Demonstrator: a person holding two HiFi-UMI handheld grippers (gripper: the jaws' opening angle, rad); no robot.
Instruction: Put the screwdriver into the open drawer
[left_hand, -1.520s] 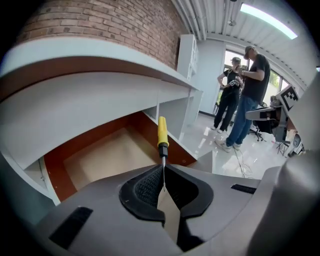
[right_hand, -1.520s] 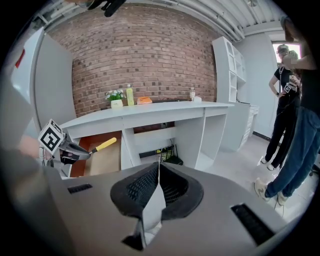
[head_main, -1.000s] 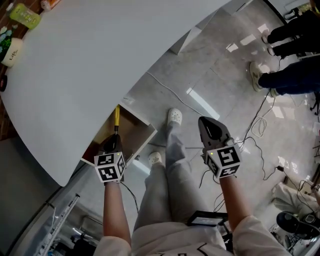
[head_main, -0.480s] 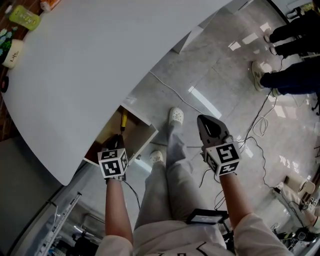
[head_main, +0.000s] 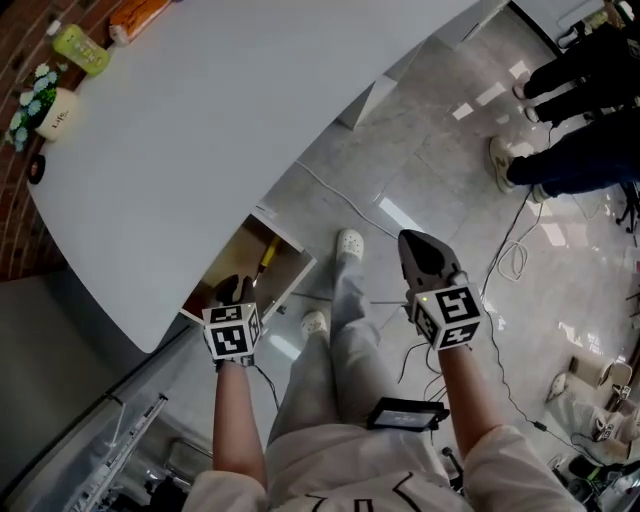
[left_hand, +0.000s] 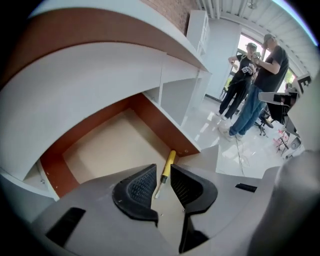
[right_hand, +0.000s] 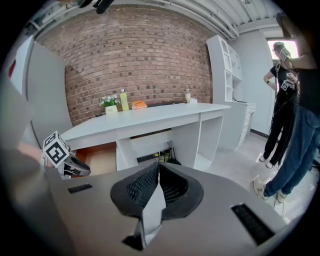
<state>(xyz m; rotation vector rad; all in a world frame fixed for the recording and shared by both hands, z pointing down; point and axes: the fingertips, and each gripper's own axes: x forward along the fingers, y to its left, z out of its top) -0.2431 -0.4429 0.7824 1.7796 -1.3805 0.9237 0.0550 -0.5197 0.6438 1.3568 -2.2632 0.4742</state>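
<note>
The white desk (head_main: 200, 130) fills the upper left of the head view. Its open drawer (head_main: 228, 268) juts out below the desk edge at centre left, pulled towards us, so its pale floor is open from above.

Our left gripper (head_main: 232, 290) hangs at the drawer's near edge and points into it, a sensible place for a drop. Our right gripper (head_main: 412, 240) is held off at centre right over the grey floor (head_main: 430, 160), well apart from the drawer. We judge it simply idle there, kept out of the way.

The screwdriver (left_hand: 168, 160) lies flat on the drawer floor, its yellow handle close to the red-brown side wall and its tip towards us. So the task looks to us as good as done.

The left pads (left_hand: 137, 187) stand a narrow gap apart with nothing between them, and we see the screwdriver through that gap, untouched. The right gripper's jaws are pressed together on nothing.
</note>
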